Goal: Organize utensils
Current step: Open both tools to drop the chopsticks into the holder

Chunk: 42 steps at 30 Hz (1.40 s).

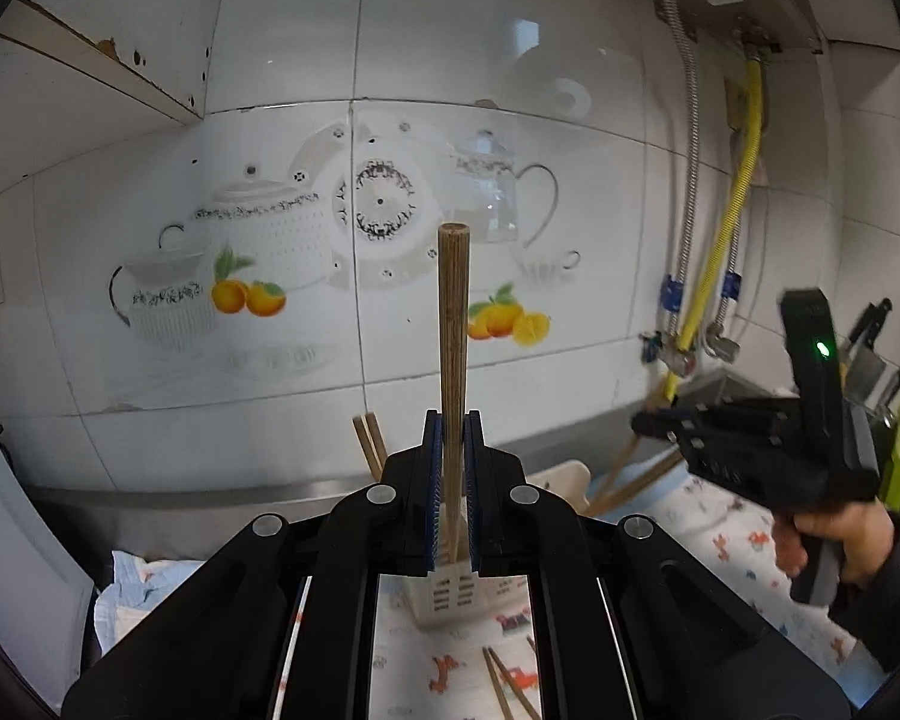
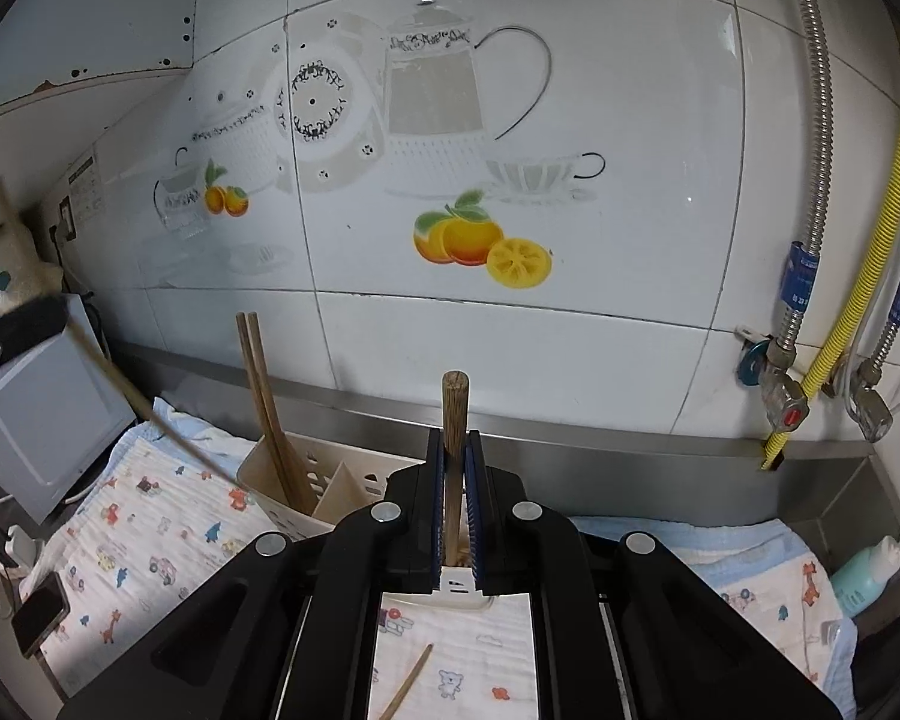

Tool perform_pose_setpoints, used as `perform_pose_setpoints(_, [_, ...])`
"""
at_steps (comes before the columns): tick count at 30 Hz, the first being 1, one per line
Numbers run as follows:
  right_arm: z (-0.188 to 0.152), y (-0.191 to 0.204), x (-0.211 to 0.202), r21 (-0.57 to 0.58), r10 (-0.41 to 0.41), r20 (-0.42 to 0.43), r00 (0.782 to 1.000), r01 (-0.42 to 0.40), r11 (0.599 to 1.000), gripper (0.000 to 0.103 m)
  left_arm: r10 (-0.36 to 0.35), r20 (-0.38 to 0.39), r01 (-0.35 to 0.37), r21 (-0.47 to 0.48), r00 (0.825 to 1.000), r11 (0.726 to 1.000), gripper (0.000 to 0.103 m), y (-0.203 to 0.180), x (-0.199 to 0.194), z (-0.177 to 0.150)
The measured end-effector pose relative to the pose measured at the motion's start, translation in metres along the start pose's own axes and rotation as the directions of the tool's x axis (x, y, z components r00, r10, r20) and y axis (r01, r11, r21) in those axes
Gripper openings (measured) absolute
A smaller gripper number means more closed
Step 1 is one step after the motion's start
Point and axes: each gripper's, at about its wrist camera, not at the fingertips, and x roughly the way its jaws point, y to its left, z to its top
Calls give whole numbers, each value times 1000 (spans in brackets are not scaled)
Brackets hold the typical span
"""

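Observation:
My left gripper (image 1: pixel 453 420) is shut on an upright wooden chopstick (image 1: pixel 453 324), over a white slotted utensil holder (image 1: pixel 450 594). My right gripper (image 2: pixel 455 438) is shut on another upright wooden chopstick (image 2: pixel 453 420), above the same cream holder (image 2: pixel 306 480). Two chopsticks (image 2: pixel 264 396) stand in the holder's left compartment. The right gripper (image 1: pixel 642 423) shows at the right of the left wrist view, with chopsticks (image 1: pixel 630 480) under it. The left gripper's body and its chopstick (image 2: pixel 108 372) show at the left of the right wrist view. Loose chopsticks lie on the patterned cloth (image 1: pixel 510 690), (image 2: pixel 408 684).
A printed cloth (image 2: pixel 150 540) covers the steel counter below a tiled wall (image 2: pixel 510 330). A white appliance (image 2: pixel 42 408) and a phone (image 2: pixel 39 612) are at left. Gas pipes and valves (image 2: pixel 786 396) and a bottle (image 2: pixel 870 570) are at right. Knives (image 1: pixel 870 354) hang far right.

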Motion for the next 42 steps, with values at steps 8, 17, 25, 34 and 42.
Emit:
perform_pose_setpoints(8, [0,1,-1,-13,0,6,1000,0,1000,7,24,-27,-25,-46,999,999,6,9,30,-1])
perform_pose_setpoints(17, [-2,2,-13,-24,1,30,1000,0,1000,13,-14,-104,-2,-153,994,988,6,29,65,-19])
perform_pose_setpoints(25, [-17,6,-37,-21,14,64,998,-12,1000,17,-15,-164,-13,-167,986,986,6,35,82,-37])
perform_pose_setpoints(34, [-59,14,-55,9,42,47,998,-43,999,22,-18,-193,-20,-195,981,981,8,44,88,-46])
perform_pose_setpoints(42, [-107,29,-54,21,46,-37,998,-45,999,24,7,-150,-31,-160,989,987,30,38,61,-38])
